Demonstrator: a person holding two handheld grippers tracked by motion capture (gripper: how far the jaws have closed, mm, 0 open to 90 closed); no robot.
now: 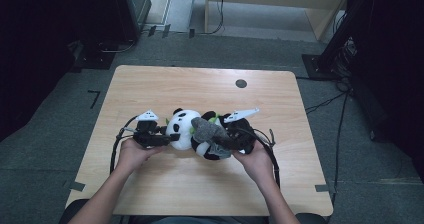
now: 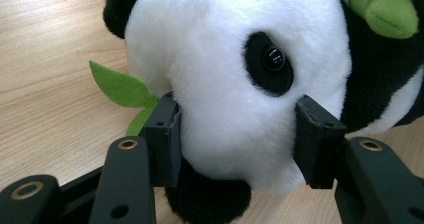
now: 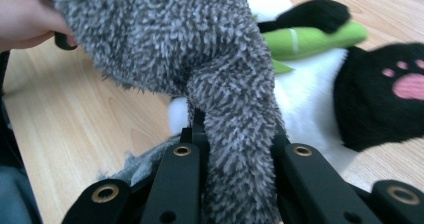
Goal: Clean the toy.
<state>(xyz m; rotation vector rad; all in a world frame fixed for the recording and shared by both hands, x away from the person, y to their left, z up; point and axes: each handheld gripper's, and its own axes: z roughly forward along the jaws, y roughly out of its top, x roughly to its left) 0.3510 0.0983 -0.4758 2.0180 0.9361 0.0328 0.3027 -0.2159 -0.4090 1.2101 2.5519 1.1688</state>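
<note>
Toy: a black-and-white plush panda [image 1: 187, 129] with green felt leaves lies near the middle of the light wooden table [image 1: 165, 84], just on the person's side of centre.
Cloth: a grey shaggy chenille cloth [image 1: 207, 130] is draped over the panda's body, on the side away from its head.
Left gripper: the left gripper [image 1: 167, 138] sits at the panda's head end; its jaws are pinching the white head, one pad pressed in at each cheek below the eye [image 2: 272, 59].
Right gripper: the right gripper [image 1: 225, 145] is at the panda's body end; its jaws are pressed tight on a fold of the grey cloth [image 3: 235, 134].
Risk, grip on the head: the plush is soft and rounded, so I judge the pads could slide off the head if the cloth is tugged hard.
Risk, cloth: shaggy pile may catch on the green leaf [image 3: 320, 36] and drag the toy along.
Risk, pinch: only a narrow fold is held; it could pull free.
Writing: no brand, label or lettering can be read anywhere.
</note>
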